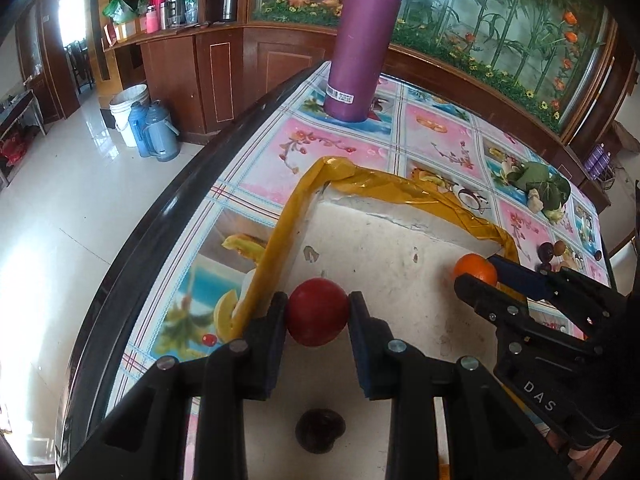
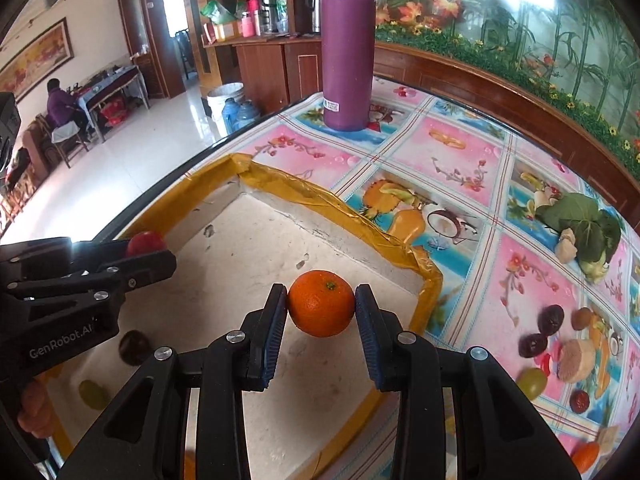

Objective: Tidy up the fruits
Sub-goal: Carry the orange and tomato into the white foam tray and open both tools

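My left gripper [image 1: 318, 310] is shut on a red round fruit [image 1: 317, 312], held over the white foam tray [image 1: 384, 240] with yellow-taped rim. My right gripper [image 2: 321, 310] is shut on an orange mandarin [image 2: 321, 304] above the same tray [image 2: 248, 248]. In the right wrist view the left gripper [image 2: 154, 254] shows at the left edge with the red fruit [image 2: 145, 242]. In the left wrist view the right gripper [image 1: 486, 272] shows at the right with the mandarin [image 1: 475, 268]. A dark fruit [image 1: 320, 430] lies in the tray; a dark fruit [image 2: 134, 347] and a green grape [image 2: 91, 394] lie there too.
A purple bottle [image 2: 348, 48] stands on the patterned tablecloth behind the tray. To the right lie a leafy vegetable [image 2: 580, 228], dark fruits [image 2: 550, 319], a green grape [image 2: 531, 383], a red fruit [image 2: 579, 401] and another mandarin [image 2: 586, 456]. The table's dark edge [image 1: 160, 216] runs along the left.
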{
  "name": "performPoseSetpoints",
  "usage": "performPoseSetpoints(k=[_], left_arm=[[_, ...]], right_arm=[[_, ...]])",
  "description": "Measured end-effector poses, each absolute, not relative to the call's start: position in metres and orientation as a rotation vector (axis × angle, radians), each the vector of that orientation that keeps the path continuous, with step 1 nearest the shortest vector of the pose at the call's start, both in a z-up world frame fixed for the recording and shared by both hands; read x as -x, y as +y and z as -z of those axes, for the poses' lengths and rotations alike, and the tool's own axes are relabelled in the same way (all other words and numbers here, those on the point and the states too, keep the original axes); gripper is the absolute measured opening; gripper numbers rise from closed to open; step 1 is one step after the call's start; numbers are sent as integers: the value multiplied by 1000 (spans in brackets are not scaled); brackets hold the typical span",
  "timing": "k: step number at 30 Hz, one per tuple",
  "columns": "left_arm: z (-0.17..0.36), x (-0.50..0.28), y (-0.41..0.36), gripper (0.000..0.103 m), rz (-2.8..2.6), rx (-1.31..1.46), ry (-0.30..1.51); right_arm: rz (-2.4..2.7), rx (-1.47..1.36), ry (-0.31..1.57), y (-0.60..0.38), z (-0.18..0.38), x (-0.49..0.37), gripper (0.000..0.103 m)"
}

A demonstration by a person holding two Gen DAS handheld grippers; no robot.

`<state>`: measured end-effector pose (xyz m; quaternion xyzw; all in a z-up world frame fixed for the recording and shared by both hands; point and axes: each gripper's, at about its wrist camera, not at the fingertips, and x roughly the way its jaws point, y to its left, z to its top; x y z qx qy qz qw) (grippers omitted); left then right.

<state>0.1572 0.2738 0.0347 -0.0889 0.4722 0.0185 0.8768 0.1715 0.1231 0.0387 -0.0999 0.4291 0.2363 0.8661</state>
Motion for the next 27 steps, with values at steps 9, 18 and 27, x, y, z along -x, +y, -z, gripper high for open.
performPoseSetpoints(k=[9,18,27], left_arm=[[-28,-162,269,33,-47,151,994],[-30,-160,264,37,-59,89,987],[-44,-146,259,53,-74,48,947]], right_arm=[[-491,235,923,125,-27,-178,34],[-480,252,932,125,-26,-177,37],[-470,275,918,121,-32,-161,38]])
